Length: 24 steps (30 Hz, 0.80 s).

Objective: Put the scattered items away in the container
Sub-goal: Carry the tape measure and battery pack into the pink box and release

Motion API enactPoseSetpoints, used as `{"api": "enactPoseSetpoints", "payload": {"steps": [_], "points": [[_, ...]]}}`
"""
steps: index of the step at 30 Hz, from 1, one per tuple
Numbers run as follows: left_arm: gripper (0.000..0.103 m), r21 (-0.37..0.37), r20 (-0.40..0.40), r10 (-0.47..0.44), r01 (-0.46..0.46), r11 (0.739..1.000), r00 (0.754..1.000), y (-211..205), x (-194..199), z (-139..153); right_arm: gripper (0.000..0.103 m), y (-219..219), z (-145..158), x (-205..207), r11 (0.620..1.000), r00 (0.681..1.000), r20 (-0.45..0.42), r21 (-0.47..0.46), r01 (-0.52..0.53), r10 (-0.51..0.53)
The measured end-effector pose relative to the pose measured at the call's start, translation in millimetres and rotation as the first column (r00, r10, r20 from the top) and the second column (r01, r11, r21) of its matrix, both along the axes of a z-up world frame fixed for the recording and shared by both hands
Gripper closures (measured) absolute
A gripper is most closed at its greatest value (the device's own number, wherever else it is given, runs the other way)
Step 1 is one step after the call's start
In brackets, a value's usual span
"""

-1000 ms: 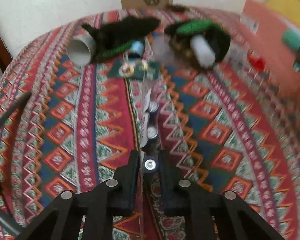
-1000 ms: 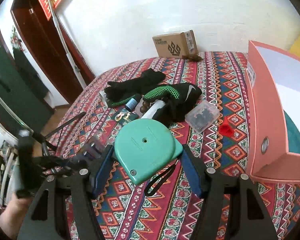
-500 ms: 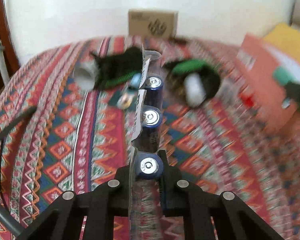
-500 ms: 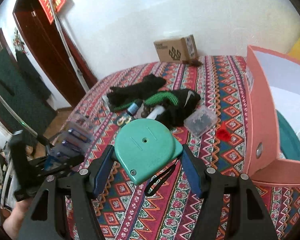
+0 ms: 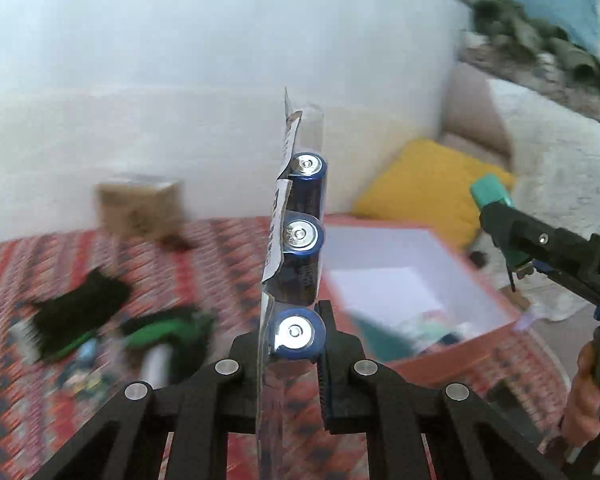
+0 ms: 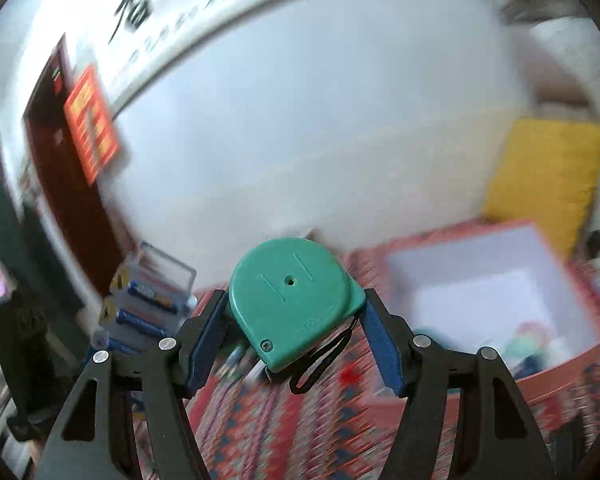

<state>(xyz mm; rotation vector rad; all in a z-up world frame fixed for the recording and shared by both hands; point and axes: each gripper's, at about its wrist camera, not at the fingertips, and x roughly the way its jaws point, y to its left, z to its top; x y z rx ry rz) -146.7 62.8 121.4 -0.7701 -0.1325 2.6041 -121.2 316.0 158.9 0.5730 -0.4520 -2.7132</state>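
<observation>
A pink box [image 5: 452, 344] with a white inside, the container for this tidy-up, sits open on a bed covered by a red patterned blanket [image 5: 228, 256], to the right and a little ahead of both grippers. Some items already lie in its bottom, too blurred to name. The left gripper [image 5: 290, 334] is clamped on the bottom end of a battery pack [image 5: 300, 240], which stands upright between its fingers and is held in the air. The right gripper [image 6: 290, 324] grips a green tape measure [image 6: 290, 302] by its sides, its black strap dangling below, also raised above the blanket. Both loads appear to be in transit toward the box. Next, each load would need to be brought over the open top and lowered before the fingers release. Black and green gloves [image 5: 100, 320] and other small things remain scattered on the blanket to the left, awaiting pickup.
</observation>
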Motion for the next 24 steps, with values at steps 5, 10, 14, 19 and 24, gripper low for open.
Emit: {"api": "enactPoseSetpoints", "payload": {"steps": [5, 10, 14, 19, 24], "points": [[0.091, -0.053, 0.086, -0.113, 0.118, 0.992, 0.99, 92.8, -56.8, -22.7, 0.034, 62.6, -16.4, -21.3, 0.981, 0.981, 0.05, -0.032, 0.191, -0.189], [0.091, -0.135, 0.179, -0.127, 0.152, 0.979, 0.976, 155.7, -104.8, -72.4, 0.034, 98.0, -62.8, -62.9, 0.967, 0.956, 0.185, -0.077, 0.243, -0.226], [0.067, -0.197, 0.275, -0.114, 0.172, 0.965, 0.955, 195.3, -141.6, -110.5, 0.033, 126.4, -99.9, -96.2, 0.952, 0.924, 0.292, -0.106, 0.288, -0.247], [0.012, -0.286, 0.295, 0.018, 0.071, 0.955, 0.955, 190.4, -146.4, -129.0, 0.005, 140.0, -115.7, -107.4, 0.929, 0.878, 0.333, -0.02, 0.37, -0.343], [0.007, -0.324, 0.359, 0.124, -0.001, 0.946, 0.925, 167.0, -143.7, -155.7, 0.004, 128.4, -126.1, -110.0, 0.908, 0.813, 0.403, 0.168, 0.385, -0.419]]}}
